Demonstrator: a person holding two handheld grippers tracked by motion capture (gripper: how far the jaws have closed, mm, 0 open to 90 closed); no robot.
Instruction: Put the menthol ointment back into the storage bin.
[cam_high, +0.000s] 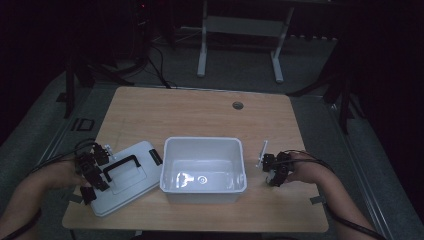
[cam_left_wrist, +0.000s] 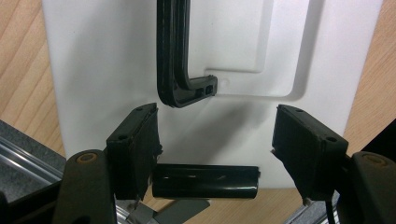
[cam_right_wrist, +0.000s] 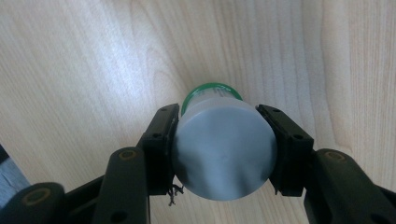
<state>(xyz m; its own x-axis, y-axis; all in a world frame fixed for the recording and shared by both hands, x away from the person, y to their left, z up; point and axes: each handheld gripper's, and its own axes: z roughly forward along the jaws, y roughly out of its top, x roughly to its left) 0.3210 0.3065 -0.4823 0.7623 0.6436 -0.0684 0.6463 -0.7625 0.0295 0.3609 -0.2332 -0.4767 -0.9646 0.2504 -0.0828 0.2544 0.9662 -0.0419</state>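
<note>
A white lid (cam_high: 131, 177) with a black handle (cam_left_wrist: 173, 60) lies flat at the table's left. My left gripper (cam_high: 95, 181) hangs over the lid's near left corner. Its jaws stand open (cam_left_wrist: 215, 114), and a black latch clip (cam_left_wrist: 205, 181) on the lid's edge lies between them, clear of the right pad. Right of the open white bin (cam_high: 202, 145), my right gripper (cam_high: 272, 171) is shut (cam_right_wrist: 218, 112) on a small round container (cam_right_wrist: 223, 154) with a grey end and a green rim, held just above the wood.
The wooden table (cam_high: 200, 112) has a round cable hole (cam_high: 237, 105) near its far edge. A second black clip (cam_high: 156, 156) sits on the lid's far corner, close to the bin. Beyond the table stand a white frame (cam_high: 240, 45) and dark stands.
</note>
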